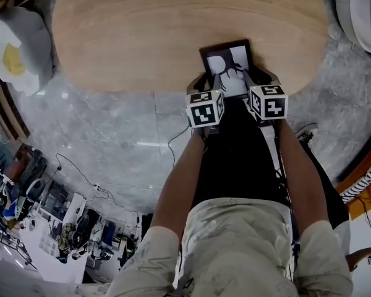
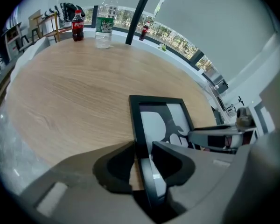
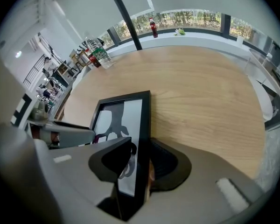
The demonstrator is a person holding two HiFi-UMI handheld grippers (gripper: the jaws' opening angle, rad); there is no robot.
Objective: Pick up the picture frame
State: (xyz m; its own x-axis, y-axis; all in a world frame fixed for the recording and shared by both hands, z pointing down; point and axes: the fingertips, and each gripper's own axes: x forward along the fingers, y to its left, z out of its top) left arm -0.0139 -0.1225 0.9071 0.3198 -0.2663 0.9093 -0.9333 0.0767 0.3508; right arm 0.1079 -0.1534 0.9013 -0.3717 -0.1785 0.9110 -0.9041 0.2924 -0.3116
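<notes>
A black picture frame [image 1: 227,57] with a black-and-white print lies at the near edge of the oval wooden table [image 1: 142,36], its near end past the rim. My left gripper [image 1: 204,84] straddles the frame's left side; in the left gripper view the frame [image 2: 156,120] runs between its pads and the left gripper [image 2: 142,157] is shut on it. My right gripper [image 1: 258,79] clamps the right side; in the right gripper view the frame [image 3: 123,120] stands edge-on in the right gripper [image 3: 140,160], one pad on the glass and one behind.
A cola bottle [image 2: 77,25] and a clear water bottle [image 2: 104,24] stand at the table's far side. A white chair [image 1: 358,11] is at the right and a white bundle [image 1: 15,48] at the left. Grey marble floor with cables lies below.
</notes>
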